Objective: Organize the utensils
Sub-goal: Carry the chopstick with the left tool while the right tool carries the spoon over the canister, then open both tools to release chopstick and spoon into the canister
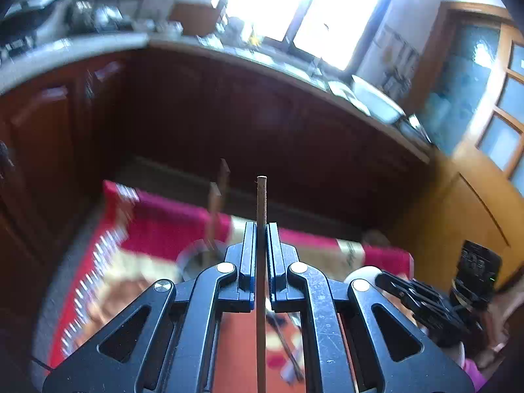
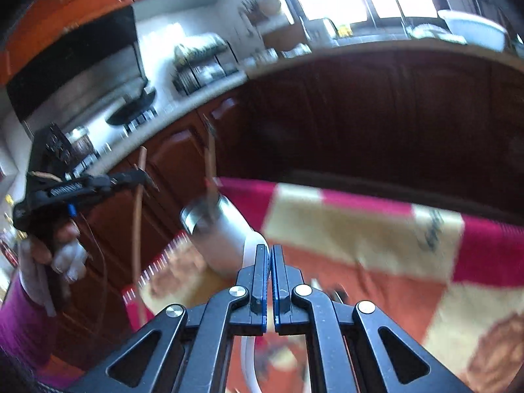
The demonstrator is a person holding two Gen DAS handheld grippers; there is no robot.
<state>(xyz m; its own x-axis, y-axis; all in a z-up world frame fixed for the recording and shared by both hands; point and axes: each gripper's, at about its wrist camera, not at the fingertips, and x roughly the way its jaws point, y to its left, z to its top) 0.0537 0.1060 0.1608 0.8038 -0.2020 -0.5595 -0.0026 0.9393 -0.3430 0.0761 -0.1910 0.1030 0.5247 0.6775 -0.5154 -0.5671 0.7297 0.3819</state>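
Left wrist: my left gripper (image 1: 261, 229) pinches a thin brown wooden chopstick (image 1: 261, 203); keep it vertical toward the steel cup (image 1: 196, 258) at ten o'clock. Right gripper (image 2: 270, 252) clamps a white handle (image 2: 252, 245).

Magenta-and-cream patterned cloth (image 2: 360, 229), brown chopstick (image 1: 261, 203)

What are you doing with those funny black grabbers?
A person holds a grabber in each hand to tidy utensils. The left gripper is shut on a brown chopstick, held upright above the red patterned cloth. The right gripper pinches a white utensil. A metal cup on the cloth already holds a stick or two.
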